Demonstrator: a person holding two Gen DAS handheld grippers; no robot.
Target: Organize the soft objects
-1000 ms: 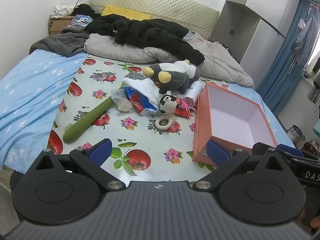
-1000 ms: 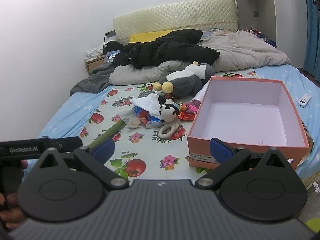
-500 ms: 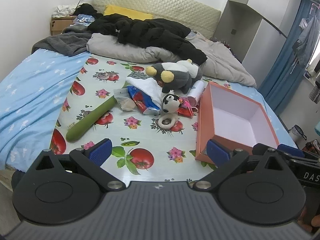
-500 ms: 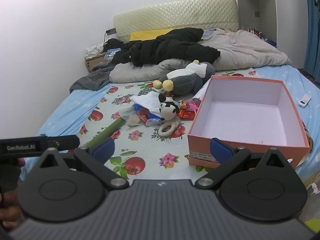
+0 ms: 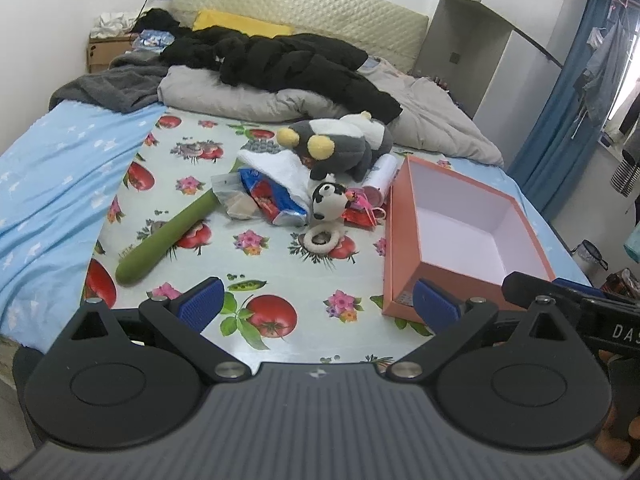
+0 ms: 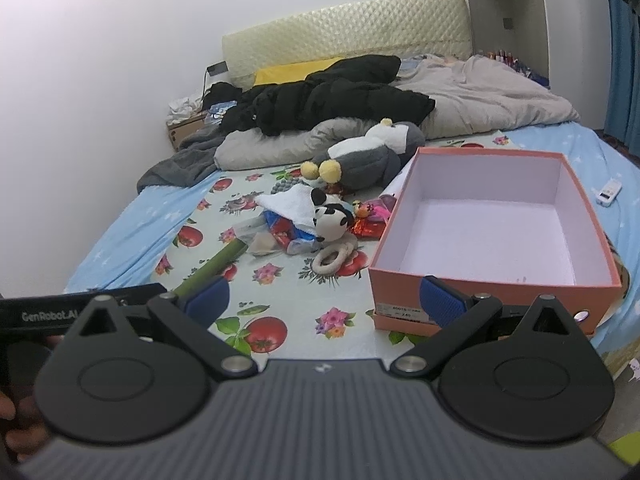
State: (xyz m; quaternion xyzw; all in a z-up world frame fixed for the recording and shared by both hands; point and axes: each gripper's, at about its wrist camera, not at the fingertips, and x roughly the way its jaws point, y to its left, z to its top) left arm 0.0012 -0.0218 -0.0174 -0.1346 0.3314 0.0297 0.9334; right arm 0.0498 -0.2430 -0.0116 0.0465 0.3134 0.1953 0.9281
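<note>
A heap of soft things lies mid-bed on a fruit-print cloth: a grey penguin plush, a small panda rattle with a ring, a white towel, snack packets and a long green plush stick. An empty salmon-pink box stands to their right. My left gripper and right gripper are both open and empty, hovering above the near edge of the bed, well short of the heap.
A grey duvet and a black coat are piled at the head of the bed. A blue sheet covers the left side. A white remote lies right of the box. A blue curtain hangs at right.
Both grippers have drifted slightly forward and lower toward the bed; the heap and the box look a little nearer. Nothing on the bed has moved.
</note>
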